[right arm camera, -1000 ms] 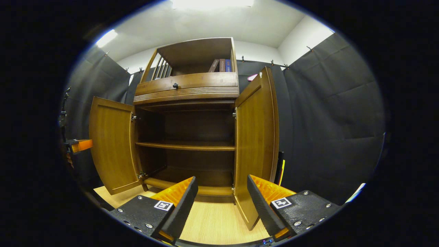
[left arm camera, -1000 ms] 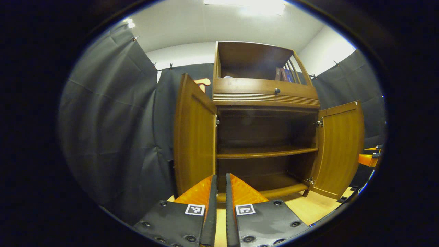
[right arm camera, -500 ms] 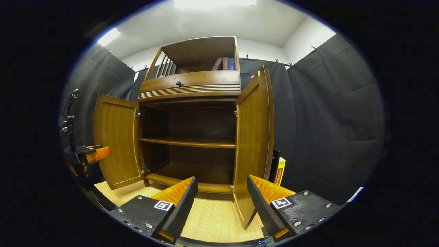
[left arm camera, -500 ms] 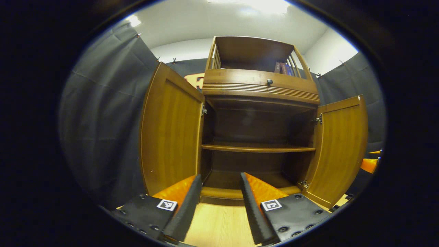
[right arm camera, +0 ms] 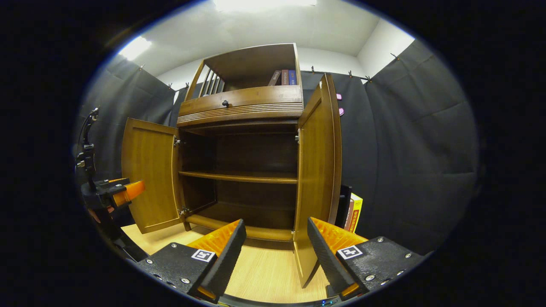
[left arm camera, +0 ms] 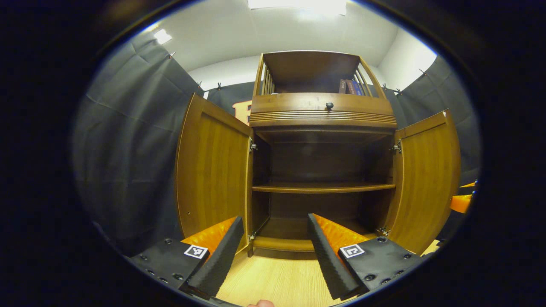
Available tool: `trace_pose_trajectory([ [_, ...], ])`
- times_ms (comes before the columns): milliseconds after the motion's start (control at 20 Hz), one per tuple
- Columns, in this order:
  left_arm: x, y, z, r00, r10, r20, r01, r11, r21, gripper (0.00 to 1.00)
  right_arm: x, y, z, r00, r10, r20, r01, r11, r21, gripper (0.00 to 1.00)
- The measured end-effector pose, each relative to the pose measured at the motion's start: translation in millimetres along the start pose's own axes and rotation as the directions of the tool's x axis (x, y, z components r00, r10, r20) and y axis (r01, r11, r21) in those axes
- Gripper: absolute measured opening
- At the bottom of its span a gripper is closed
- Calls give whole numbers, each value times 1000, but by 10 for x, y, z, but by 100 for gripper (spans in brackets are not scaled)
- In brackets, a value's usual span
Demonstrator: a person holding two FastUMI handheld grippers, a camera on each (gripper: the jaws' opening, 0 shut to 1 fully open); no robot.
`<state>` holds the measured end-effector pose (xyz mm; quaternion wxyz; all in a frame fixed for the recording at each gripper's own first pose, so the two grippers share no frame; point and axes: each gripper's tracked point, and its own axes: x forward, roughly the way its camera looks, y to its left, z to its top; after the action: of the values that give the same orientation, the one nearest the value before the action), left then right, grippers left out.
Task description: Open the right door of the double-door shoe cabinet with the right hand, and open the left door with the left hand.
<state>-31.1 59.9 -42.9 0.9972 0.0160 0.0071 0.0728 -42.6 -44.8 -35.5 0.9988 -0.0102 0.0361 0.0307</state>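
Standing wide open on both sides, the shoe cabinet [left arm camera: 322, 170] faces you in the left gripper view, its left door [left arm camera: 212, 168] swung out toward the dark cloth wall and its right door [left arm camera: 428, 175] swung out the other way. Your left claw [left arm camera: 273, 251] hangs in front of the cabinet's lower compartment with its fingers spread apart and nothing between them, clear of both doors. A single shelf [left arm camera: 322, 187] crosses the dark interior. Above it sits a drawer front with a small round knob [left arm camera: 329, 105], and a few books [left arm camera: 350, 86] stand in the open top compartment. Pale wooden floor [left arm camera: 277, 283] runs beneath the claw. Your other claw peeks in at the far right edge, beyond the right door.

From the right gripper view, you look at the same cabinet [right arm camera: 243, 162] from its right side. The right door [right arm camera: 318, 179] stands nearly edge-on just ahead, and the left door [right arm camera: 149, 175] is open at the far side. Your right claw [right arm camera: 276, 251] is parted and empty, its fingers framing the lower edge of the right door without touching it. Your left claw [right arm camera: 128, 192] shows at the left, near the left door. Yellow-spined books [right arm camera: 355, 211] lean beside the cabinet, behind the right door.
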Motion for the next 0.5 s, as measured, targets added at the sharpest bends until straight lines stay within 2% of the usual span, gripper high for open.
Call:
trace_pose_trajectory([
  [500,5,-208,28,1000,-25,4,25,1000,18,98,-6,-78,-33,1000,9,0,-9,1000,10,89],
])
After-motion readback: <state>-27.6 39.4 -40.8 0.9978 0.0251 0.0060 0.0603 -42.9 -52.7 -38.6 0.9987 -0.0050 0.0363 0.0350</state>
